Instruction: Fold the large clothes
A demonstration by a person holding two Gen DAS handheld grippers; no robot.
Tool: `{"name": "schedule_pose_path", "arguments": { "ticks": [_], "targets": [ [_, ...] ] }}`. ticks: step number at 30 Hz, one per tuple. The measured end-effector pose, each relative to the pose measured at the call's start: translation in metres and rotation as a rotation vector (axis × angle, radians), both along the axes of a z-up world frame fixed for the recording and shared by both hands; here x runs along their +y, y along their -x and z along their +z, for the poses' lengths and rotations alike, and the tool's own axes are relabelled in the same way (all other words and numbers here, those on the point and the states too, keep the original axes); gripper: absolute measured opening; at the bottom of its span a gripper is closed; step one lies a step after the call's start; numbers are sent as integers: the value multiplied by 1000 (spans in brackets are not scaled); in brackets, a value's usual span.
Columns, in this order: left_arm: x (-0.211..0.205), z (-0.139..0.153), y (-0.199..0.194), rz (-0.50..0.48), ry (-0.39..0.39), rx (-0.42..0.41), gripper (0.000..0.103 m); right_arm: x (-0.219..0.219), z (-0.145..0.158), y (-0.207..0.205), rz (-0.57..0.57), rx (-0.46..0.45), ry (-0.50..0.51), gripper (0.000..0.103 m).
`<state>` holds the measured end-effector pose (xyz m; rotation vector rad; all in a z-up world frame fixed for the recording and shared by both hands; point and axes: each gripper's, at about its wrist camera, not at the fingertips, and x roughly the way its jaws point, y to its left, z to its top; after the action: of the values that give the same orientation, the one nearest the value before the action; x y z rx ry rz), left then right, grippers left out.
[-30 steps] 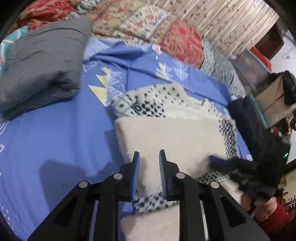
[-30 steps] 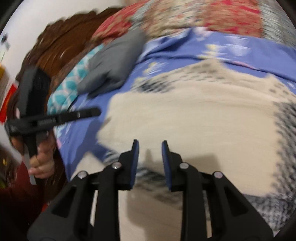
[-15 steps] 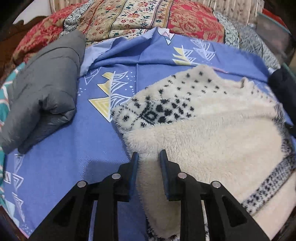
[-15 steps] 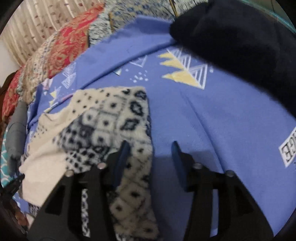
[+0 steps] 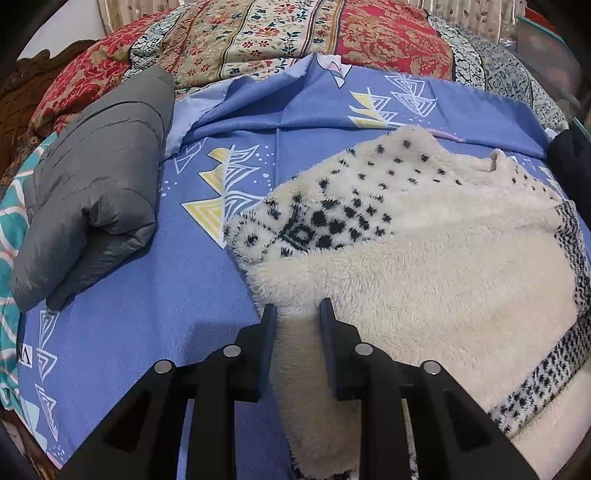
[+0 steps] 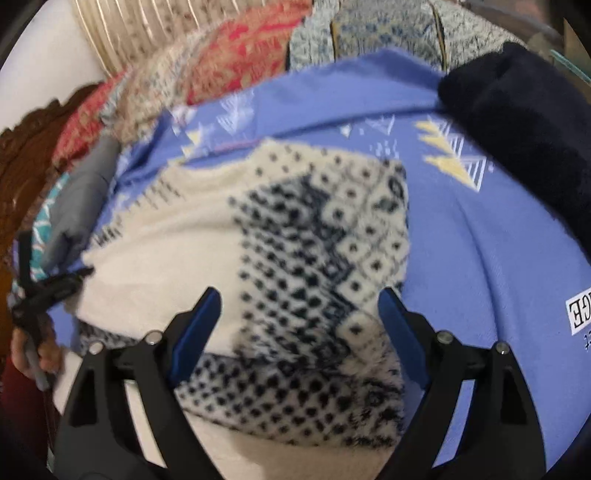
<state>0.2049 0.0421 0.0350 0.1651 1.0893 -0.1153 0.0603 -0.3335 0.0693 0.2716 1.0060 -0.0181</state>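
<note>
A cream fleece sweater [image 5: 424,266] with black dotted pattern lies partly folded on the blue bedsheet [image 5: 147,302]. My left gripper [image 5: 295,314] sits at the sweater's left edge with its jaws a narrow gap apart, the fleece edge lying between them. In the right wrist view the sweater [image 6: 314,258] shows its patterned side. My right gripper [image 6: 299,299] is wide open just above the patterned part, holding nothing. The left gripper [image 6: 55,284] shows at the far left there.
A folded grey puffer jacket [image 5: 92,206] lies at the left on the sheet. A dark navy garment [image 6: 524,133] lies at the right. Patterned red and beige quilts [image 5: 295,33] are piled at the back. A wooden headboard [image 6: 22,155] is at the far left.
My right gripper has opened wide and swung back over the patterned part of the sweater. My left gripper has kept its narrow gap and stays at the sweater's left edge.
</note>
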Motion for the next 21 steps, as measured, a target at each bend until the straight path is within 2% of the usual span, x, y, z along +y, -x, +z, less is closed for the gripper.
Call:
{"name": "schedule_pose_path", "arguments": {
  "ticks": [5,7,9,11,14,17,19,21],
  "targets": [
    [-11,-2,-15,-18,-48,-8,47,-33,-34,-13,-127,110,92,78],
    [-16,-5,-24,-25,-67,-13,47,-48,-41,-13,-157,113,19,78],
    [-19,-7,-30,-24,-81,-7,47,-49,-29,-10,-173,75,24,78],
    [-18,0,-29,-29,-57,-17,47,-49,-13,-11,-161,25,61,78],
    [-2,24,-20,-24,68,-57,47,-55,14,-20,-131,-42,70,78],
    [22,39,-20,38,187,-85,47,-54,21,-43,-56,-52,96,78],
    [22,34,-29,43,196,-55,47,-49,15,-61,-18,-19,126,78],
    [10,24,-36,19,145,-33,47,-45,2,-76,2,7,140,78]
  ]
}}
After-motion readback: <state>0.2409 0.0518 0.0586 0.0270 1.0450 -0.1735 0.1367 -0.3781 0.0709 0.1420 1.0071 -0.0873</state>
